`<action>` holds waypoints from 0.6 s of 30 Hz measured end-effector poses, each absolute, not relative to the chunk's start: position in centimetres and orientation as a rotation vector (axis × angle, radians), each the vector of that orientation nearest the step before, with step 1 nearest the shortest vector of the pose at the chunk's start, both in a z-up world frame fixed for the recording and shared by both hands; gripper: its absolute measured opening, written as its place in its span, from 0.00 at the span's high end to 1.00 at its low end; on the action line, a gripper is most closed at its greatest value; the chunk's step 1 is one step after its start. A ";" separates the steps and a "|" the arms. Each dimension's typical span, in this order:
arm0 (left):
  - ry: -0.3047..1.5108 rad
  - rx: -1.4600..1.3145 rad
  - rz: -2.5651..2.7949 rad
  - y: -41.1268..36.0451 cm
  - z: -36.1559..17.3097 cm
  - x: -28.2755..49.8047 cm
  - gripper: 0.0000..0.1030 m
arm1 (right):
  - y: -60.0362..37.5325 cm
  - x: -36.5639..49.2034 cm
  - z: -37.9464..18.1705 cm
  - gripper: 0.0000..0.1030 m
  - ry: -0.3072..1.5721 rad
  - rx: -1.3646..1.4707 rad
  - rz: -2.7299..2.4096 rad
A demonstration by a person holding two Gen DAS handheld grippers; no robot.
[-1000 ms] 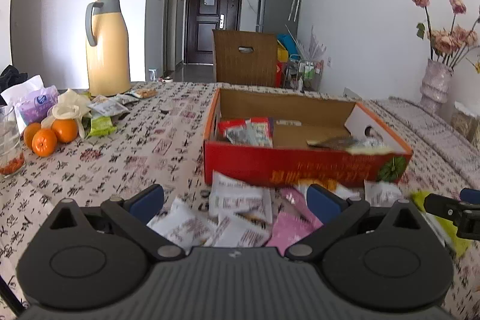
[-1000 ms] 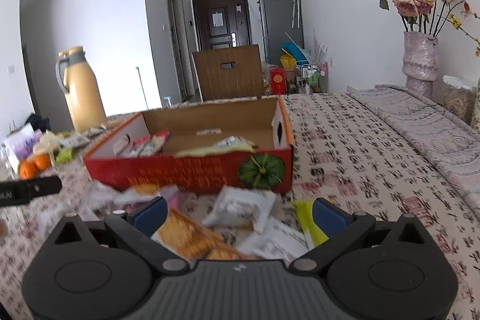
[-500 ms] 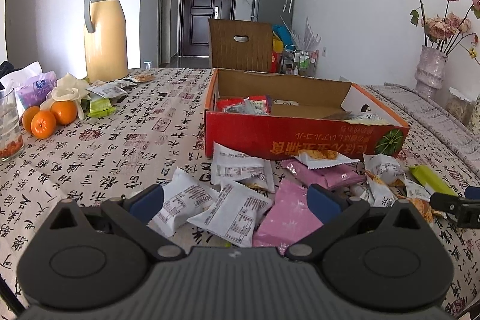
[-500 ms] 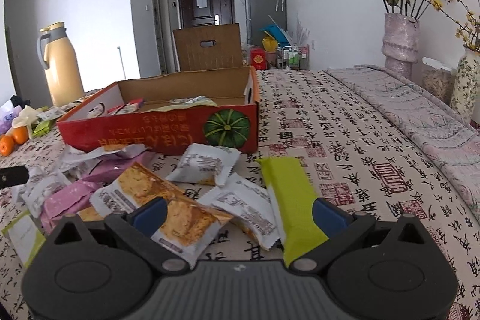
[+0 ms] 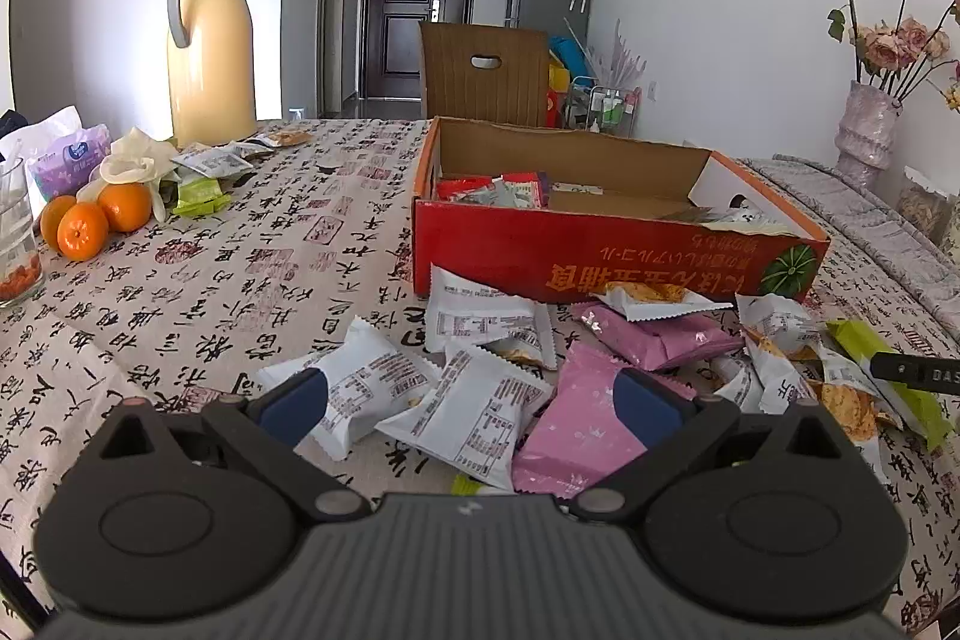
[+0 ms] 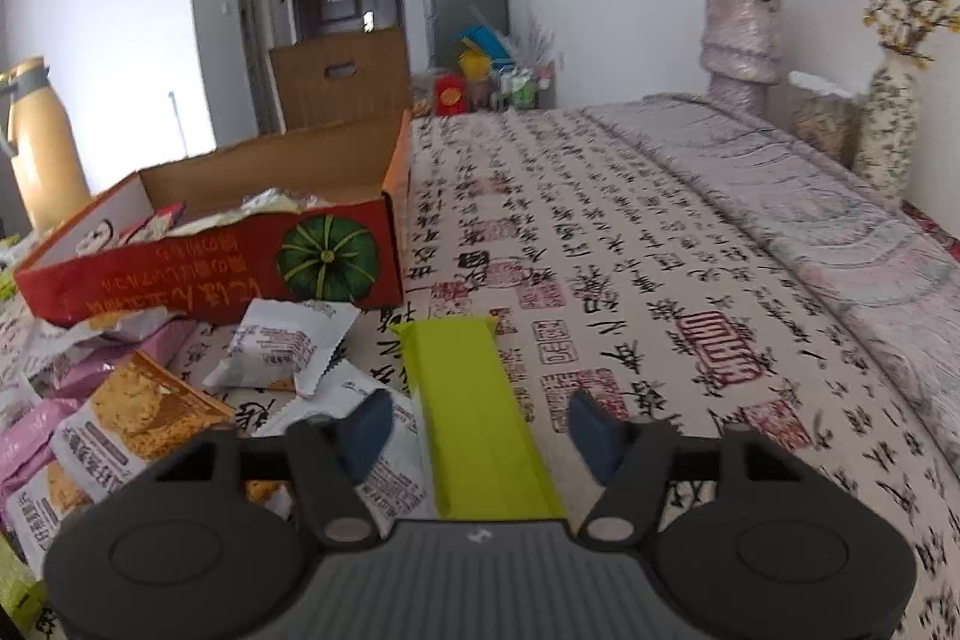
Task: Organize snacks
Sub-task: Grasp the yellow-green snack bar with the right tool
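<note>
Right gripper (image 6: pixel 480 424) low over the table, jaws just drawn partway in, lime-green snack bar (image 6: pixel 477 412) lying lengthwise between the blue pads; a gap visible on both sides of the bar, so not yet clamped, pads clear of it. Left gripper (image 5: pixel 471 397) released, jaws spread wide above a white packet (image 5: pixel 360 388), another white packet (image 5: pixel 474 409) and a pink packet (image 5: pixel 576 430), touching none of them.

Beyond the green bar, toward the red cardboard box (image 6: pixel 210 274): a white packet (image 6: pixel 282 346) just in front of the box's pumpkin-printed corner, an orange-printed cracker packet (image 6: pixel 138 412) to the left of that, pink packets further left. Whole heap of loose snacks on the patterned tablecloth (image 6: pixel 630 232), along the near wall of the box. Inside the box, a few red and silver wrappers at its left end and some at its right end.

Well left of the box: three oranges (image 5: pixel 90 220), a yellow thermos jug (image 5: pixel 207 46), more small packets. Behind the box, a brown chair back (image 5: pixel 483 73); far right of it, a vase of dried roses (image 5: pixel 867 130)
</note>
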State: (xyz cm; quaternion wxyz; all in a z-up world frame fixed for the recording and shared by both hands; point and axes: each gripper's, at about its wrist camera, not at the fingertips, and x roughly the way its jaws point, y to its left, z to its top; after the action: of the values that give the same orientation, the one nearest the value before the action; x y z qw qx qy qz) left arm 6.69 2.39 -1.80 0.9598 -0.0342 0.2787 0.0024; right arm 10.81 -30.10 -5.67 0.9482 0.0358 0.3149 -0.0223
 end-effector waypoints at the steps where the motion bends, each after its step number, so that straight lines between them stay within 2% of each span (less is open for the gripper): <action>1: 0.566 -0.070 0.006 2.4 -1.8 6.7 0.00 | -30.1 11.4 -5.9 0.48 0.659 0.069 -0.038; 5: 0.569 -0.070 0.010 2.5 -1.9 6.8 0.00 | -30.3 12.3 -6.4 0.57 0.694 0.073 -0.024; 6: 0.570 -0.071 0.012 2.6 -1.9 6.9 0.00 | -30.2 12.2 -6.4 0.62 0.693 0.066 -0.019; 12: 0.578 -0.073 0.015 2.7 -1.9 7.3 0.00 | -29.9 11.4 -6.3 0.68 0.657 0.065 -0.009; 18: 0.577 -0.013 0.045 3.5 -1.5 8.1 0.00 | -29.7 9.6 -4.7 0.69 0.565 0.091 -0.017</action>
State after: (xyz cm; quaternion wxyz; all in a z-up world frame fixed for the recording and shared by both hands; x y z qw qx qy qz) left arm 8.14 3.50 -1.54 0.9584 -0.0066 0.2844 0.0222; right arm 9.58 -29.69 -4.74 0.9592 0.0449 0.2789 -0.0086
